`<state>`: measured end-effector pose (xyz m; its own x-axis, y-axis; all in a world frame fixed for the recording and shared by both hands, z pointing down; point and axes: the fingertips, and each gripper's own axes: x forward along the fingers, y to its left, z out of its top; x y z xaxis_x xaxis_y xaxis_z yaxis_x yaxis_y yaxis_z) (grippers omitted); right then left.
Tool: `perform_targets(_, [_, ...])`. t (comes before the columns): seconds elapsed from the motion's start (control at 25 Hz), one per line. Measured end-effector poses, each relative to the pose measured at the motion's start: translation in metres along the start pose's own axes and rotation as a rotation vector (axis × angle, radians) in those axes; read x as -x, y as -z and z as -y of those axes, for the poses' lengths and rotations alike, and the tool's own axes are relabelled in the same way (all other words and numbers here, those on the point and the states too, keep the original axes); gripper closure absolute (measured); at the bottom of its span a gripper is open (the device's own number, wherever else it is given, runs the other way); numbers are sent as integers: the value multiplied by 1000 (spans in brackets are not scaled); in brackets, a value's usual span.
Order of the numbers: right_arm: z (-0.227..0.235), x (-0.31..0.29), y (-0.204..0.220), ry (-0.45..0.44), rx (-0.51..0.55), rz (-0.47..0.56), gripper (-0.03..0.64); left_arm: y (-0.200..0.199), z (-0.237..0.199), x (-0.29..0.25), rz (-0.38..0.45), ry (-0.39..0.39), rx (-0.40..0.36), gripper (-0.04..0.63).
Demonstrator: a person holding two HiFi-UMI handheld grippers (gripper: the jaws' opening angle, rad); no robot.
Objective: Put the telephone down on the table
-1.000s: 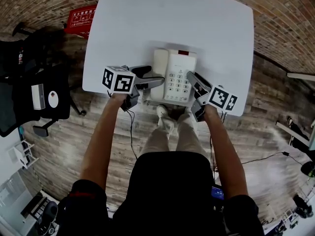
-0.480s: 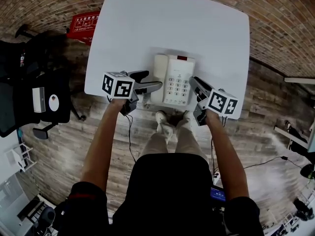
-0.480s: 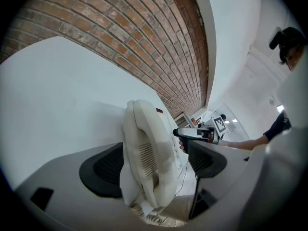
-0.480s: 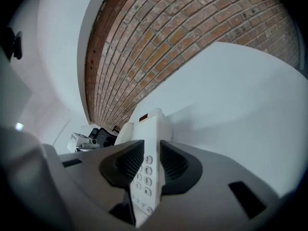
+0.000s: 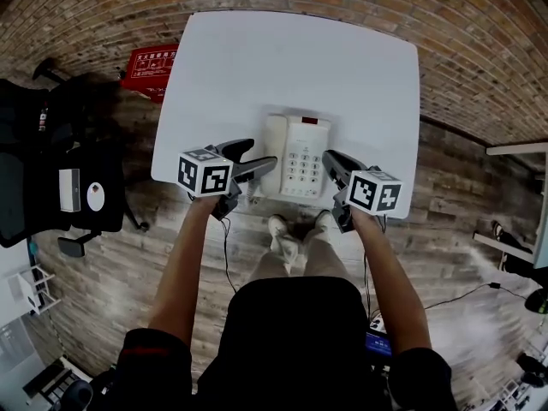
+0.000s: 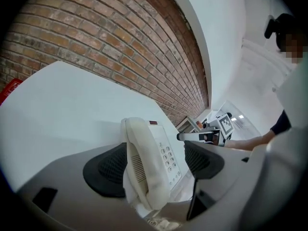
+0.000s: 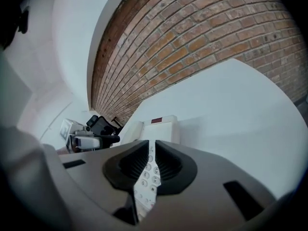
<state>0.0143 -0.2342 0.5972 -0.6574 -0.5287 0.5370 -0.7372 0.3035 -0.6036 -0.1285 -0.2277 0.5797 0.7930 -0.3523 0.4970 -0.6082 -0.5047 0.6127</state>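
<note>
A cream telephone (image 5: pixel 295 154) with its handset on the cradle lies flat on the white table (image 5: pixel 282 58), near the front edge. My left gripper (image 5: pixel 255 156) hovers at the phone's left side. Its jaws have just been closing a little but stand wide, and the handset (image 6: pixel 144 167) shows in the gap without either pad pressing on it. My right gripper (image 5: pixel 332 159) hangs at the phone's right front corner. Its jaws have just been closing and are now almost together with nothing between them. In the right gripper view the keypad (image 7: pixel 147 179) shows beyond the right gripper (image 7: pixel 151 153).
A black office chair (image 5: pixel 51 169) stands left of the table and a red box (image 5: pixel 150 62) lies on the floor by the table's far left corner. The person's feet (image 5: pixel 291 225) are under the front edge. A thin cable (image 5: pixel 227 238) hangs below the left gripper.
Both grippers have lifted slightly away from the phone, which stays on the table. The right jaws went from wide apart to nearly together. The left jaws stay wide.
</note>
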Motion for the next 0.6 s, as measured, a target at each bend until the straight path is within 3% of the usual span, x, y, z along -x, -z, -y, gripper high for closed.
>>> perform_targets(0.6, [-60,20,-21,-34,255,-2,581,-34,38,40,193,-85,-116,401])
